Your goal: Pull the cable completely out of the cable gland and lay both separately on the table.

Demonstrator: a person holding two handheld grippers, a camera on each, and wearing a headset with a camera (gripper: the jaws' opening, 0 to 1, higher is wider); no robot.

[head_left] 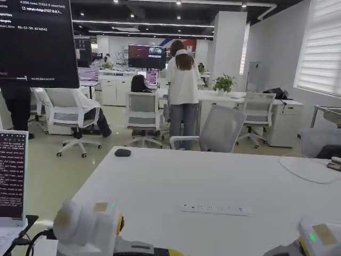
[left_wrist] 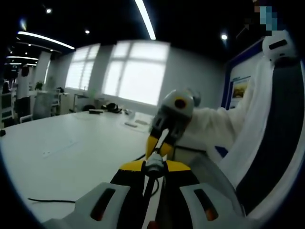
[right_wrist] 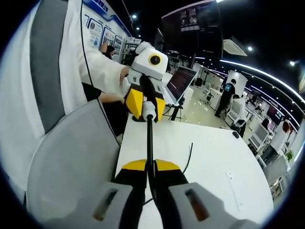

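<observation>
My left gripper (left_wrist: 155, 167) is shut on a small grey-white cable gland (left_wrist: 153, 163), held between its yellow jaw tips. A thin black cable (right_wrist: 149, 140) runs straight from the gland (right_wrist: 148, 110) to my right gripper (right_wrist: 148, 167), which is shut on the cable. The two grippers face each other above the near edge of the white table (head_left: 213, 176). In the left gripper view the right gripper (left_wrist: 160, 144) sits just beyond the gland. The left gripper (right_wrist: 145, 106) is seen head-on in the right gripper view. A loose stretch of cable (right_wrist: 188, 157) lies on the table.
A white power strip (head_left: 216, 209) lies mid-table, a black mouse (head_left: 122, 152) at the far edge and a thin looped wire (head_left: 306, 172) at the right. A laptop (head_left: 11, 176) stands at the left. Office chairs and people are beyond the table.
</observation>
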